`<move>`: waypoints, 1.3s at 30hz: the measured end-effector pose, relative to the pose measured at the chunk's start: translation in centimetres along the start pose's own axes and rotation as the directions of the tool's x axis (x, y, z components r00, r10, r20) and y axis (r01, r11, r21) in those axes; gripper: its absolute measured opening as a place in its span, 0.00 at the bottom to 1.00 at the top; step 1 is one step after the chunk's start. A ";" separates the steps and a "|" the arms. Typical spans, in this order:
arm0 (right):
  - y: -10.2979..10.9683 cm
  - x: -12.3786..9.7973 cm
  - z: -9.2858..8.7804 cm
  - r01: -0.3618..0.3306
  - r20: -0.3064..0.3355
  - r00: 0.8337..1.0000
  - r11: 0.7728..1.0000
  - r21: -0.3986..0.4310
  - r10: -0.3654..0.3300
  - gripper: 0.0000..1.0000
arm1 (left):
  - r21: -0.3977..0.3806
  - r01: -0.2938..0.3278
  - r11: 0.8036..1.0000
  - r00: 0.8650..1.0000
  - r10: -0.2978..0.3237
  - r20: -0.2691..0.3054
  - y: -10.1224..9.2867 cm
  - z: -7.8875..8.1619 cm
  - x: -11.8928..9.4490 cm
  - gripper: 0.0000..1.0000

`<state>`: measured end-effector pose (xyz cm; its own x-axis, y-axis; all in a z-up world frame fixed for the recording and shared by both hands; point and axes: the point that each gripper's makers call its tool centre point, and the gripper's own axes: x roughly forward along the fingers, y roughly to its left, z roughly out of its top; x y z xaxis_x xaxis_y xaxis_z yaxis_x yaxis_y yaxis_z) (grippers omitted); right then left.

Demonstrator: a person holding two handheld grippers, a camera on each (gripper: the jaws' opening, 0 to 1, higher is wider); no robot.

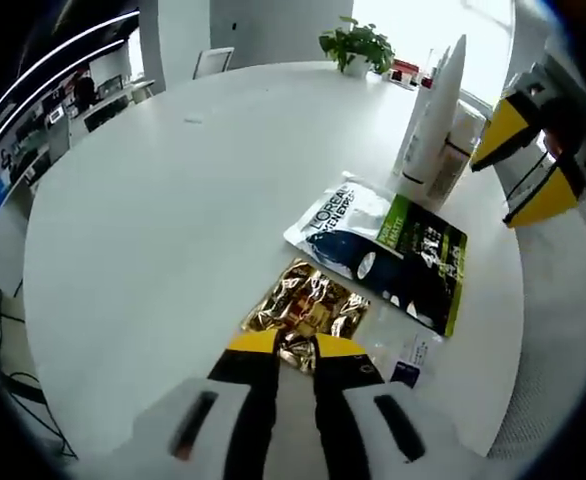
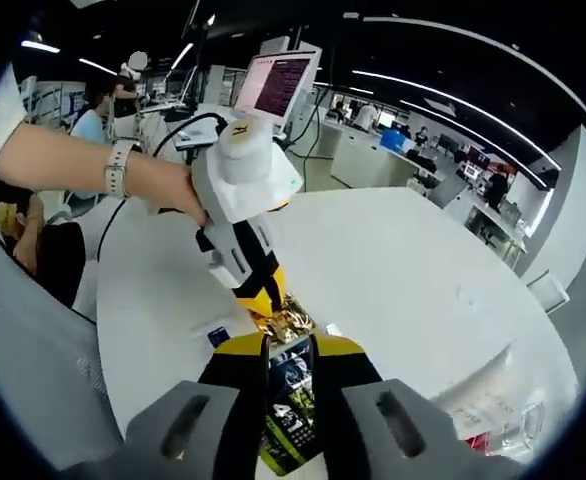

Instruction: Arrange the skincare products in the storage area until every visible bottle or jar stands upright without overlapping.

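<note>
On the white table (image 1: 173, 220), your left gripper (image 1: 295, 352) has its jaws nearly together at the gold sachet (image 1: 308, 310); whether they pinch it is unclear. Beside it lies the dark L'Oréal pouch (image 1: 383, 250), with upright tubes (image 1: 438, 110) beyond. Your right gripper (image 2: 291, 352) frames that pouch (image 2: 293, 400), grip unconfirmed.
</note>
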<state>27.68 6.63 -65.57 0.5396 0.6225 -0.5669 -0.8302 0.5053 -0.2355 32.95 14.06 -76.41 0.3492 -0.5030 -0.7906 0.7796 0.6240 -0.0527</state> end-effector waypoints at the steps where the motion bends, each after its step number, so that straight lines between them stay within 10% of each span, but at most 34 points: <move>1: 0.0 -0.4 -0.1 0.007 0.002 1.000 1.000 0.003 -0.007 0.17 | -0.002 0.000 1.000 1.000 0.000 0.002 0.0 0.0 0.0 0.07; 17: -3.3 -6.6 -2.0 0.172 0.018 0.984 0.980 0.103 -0.175 0.20 | 0.026 0.015 1.000 1.000 -0.016 0.023 -0.7 0.7 -0.4 0.11; 39: -4.2 -9.7 -3.3 0.202 0.037 0.977 0.971 0.129 -0.208 0.31 | -0.040 -0.038 0.998 0.980 0.045 0.195 -6.7 4.9 -8.1 0.33</move>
<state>25.47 -3.46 -61.69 0.7056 0.5250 -0.4759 -0.6788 0.6936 -0.2412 27.45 11.10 -66.67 0.4787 -0.5816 -0.6577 0.7445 0.6660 -0.0471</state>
